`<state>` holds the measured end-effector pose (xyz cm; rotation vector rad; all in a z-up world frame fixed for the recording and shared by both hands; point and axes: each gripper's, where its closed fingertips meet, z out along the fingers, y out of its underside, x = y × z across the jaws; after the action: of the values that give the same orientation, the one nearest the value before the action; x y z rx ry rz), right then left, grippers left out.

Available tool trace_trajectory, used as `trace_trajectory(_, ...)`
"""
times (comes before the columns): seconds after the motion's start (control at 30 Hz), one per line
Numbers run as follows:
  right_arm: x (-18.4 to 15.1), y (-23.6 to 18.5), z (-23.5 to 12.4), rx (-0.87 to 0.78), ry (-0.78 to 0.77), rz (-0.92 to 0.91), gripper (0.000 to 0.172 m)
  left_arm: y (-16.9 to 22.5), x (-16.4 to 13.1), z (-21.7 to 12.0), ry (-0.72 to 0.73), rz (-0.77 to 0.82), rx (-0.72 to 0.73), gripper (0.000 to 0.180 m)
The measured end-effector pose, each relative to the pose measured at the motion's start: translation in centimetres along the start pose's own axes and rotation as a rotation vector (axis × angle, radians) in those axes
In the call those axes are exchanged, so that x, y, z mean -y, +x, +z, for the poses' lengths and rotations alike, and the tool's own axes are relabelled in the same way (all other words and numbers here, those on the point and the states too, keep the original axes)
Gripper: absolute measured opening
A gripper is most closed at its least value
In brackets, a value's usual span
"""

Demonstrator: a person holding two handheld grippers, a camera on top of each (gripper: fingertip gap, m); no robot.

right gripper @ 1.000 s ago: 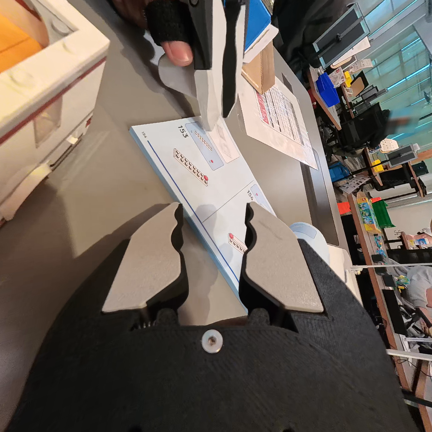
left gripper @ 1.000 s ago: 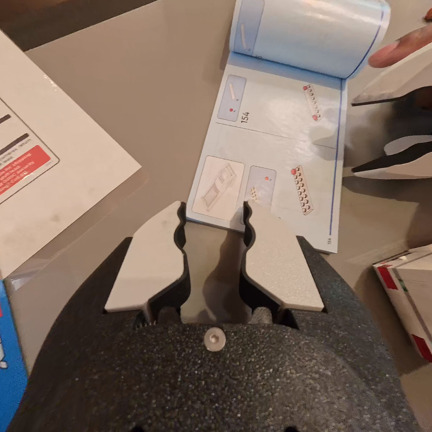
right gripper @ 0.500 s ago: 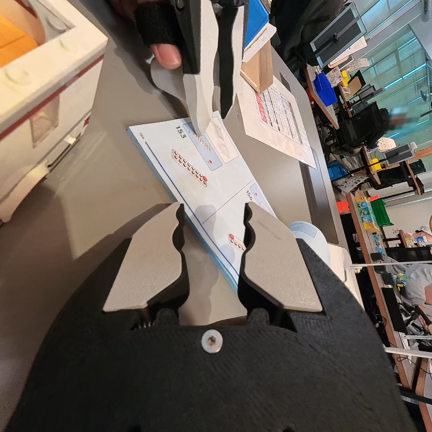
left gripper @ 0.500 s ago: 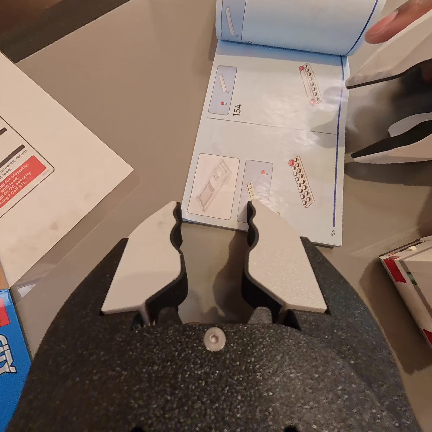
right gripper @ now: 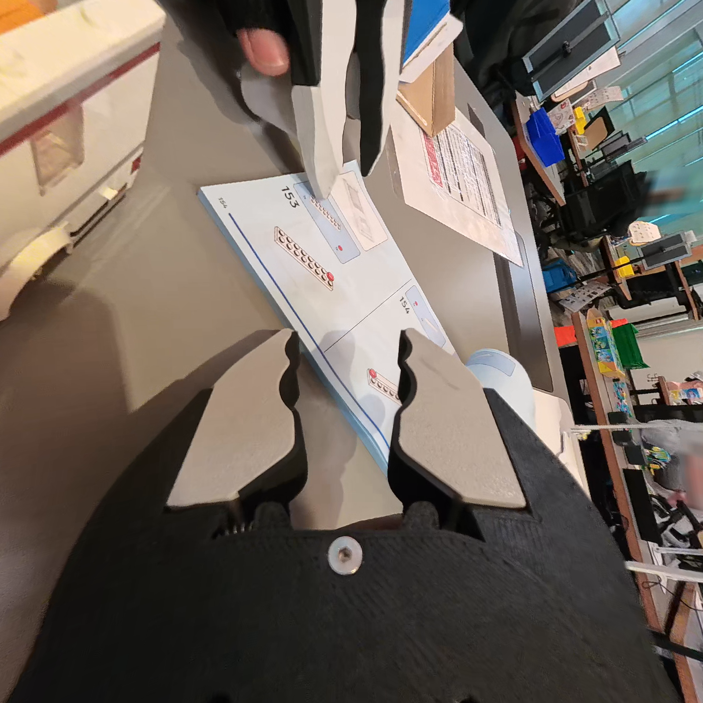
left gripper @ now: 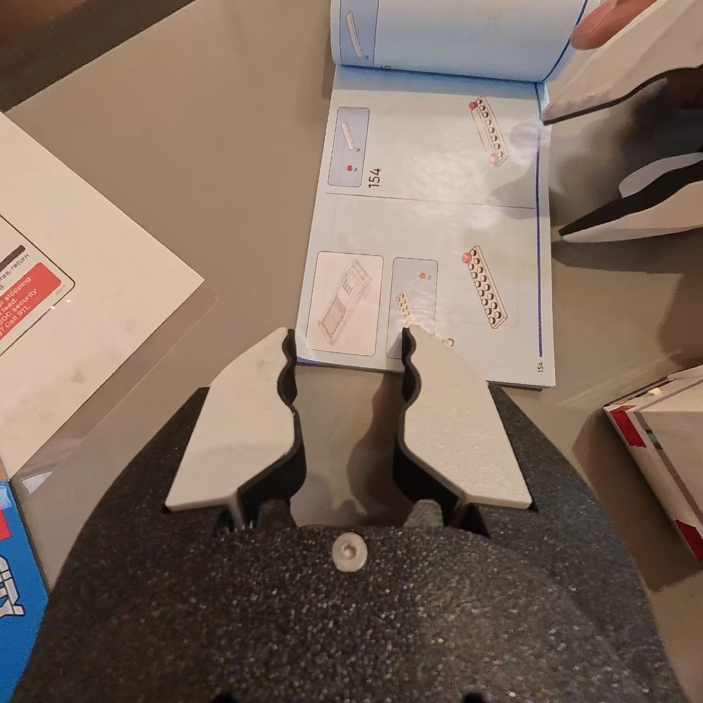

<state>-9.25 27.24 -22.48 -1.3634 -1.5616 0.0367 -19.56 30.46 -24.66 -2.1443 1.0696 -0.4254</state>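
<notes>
In the left wrist view, the left gripper [left gripper: 348, 334] sits at the lower centre with its jaws wide and bare, poised over the near edge of an open booklet [left gripper: 430, 228] that lies flat on the table [left gripper: 236, 152]. The right gripper [left gripper: 551, 175] enters at the right edge, apparently to keep the curled pages [left gripper: 456, 34] from falling shut. A laminated sheet [left gripper: 87, 289] lies at the left, a white and red model [left gripper: 654, 437] at the lower right. In the right wrist view, the right gripper [right gripper: 346, 334], jaws wide and bare, hovers over the booklet's [right gripper: 342, 289] outer edge at the centre. The left gripper [right gripper: 342, 167] comes down from the top, one fingertip on the page as if to pin it. The model [right gripper: 68, 125] fills the upper left.
</notes>
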Motion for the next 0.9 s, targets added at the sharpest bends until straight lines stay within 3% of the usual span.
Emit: trace_trajectory(0.9,0.38,0.00,-0.14,0.005,0.020,0.007,0.052,0.92,-0.18,0.00,-0.018,0.040,-0.034,0.056)
